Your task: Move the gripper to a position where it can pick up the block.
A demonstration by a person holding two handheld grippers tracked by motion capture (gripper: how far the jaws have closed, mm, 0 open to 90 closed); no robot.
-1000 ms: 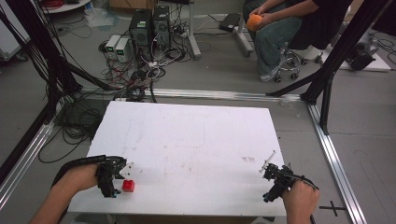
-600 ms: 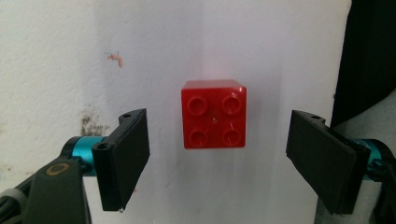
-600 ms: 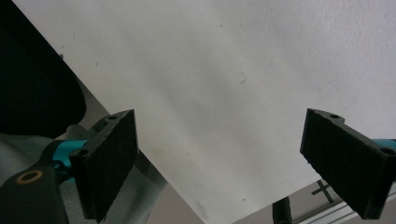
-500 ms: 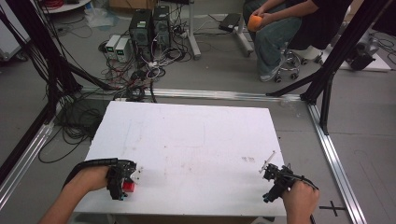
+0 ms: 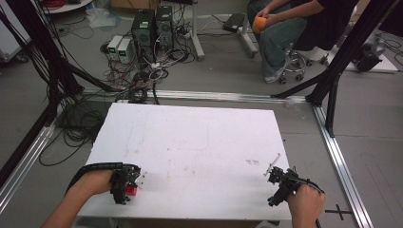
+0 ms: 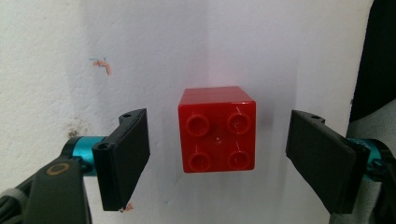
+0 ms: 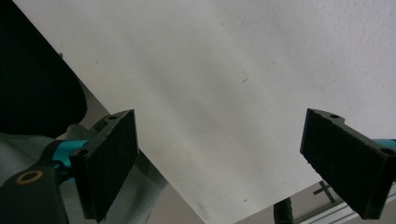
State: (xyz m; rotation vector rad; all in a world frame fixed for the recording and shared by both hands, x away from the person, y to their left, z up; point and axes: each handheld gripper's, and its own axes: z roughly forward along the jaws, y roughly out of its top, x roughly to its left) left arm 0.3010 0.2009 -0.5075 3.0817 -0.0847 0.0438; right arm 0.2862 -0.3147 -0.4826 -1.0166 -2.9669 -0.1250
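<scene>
A red four-stud brick (image 6: 217, 129) lies on the white table (image 5: 199, 142), studs facing the left gripper view's camera. My left gripper (image 6: 219, 158) is open, its two black jaws standing on either side of the brick with a gap on each side. From above, the red brick (image 5: 131, 190) peeks out under the left gripper (image 5: 127, 186) near the table's front left corner. My right gripper (image 5: 280, 186) hovers at the front right edge. Its jaws are wide open in the right gripper view (image 7: 219, 163), with bare table between them.
A person sits on a stool beyond the table holding an orange ball (image 5: 259, 23). Computer boxes and cables (image 5: 142, 33) lie on the floor behind. Aluminium frame rails (image 5: 342, 161) run along the table's sides. A small white stick (image 5: 272, 164) lies near the right gripper.
My left gripper has shifted right and turned down over the red brick, which now sits between its jaws. The right gripper has stayed put.
</scene>
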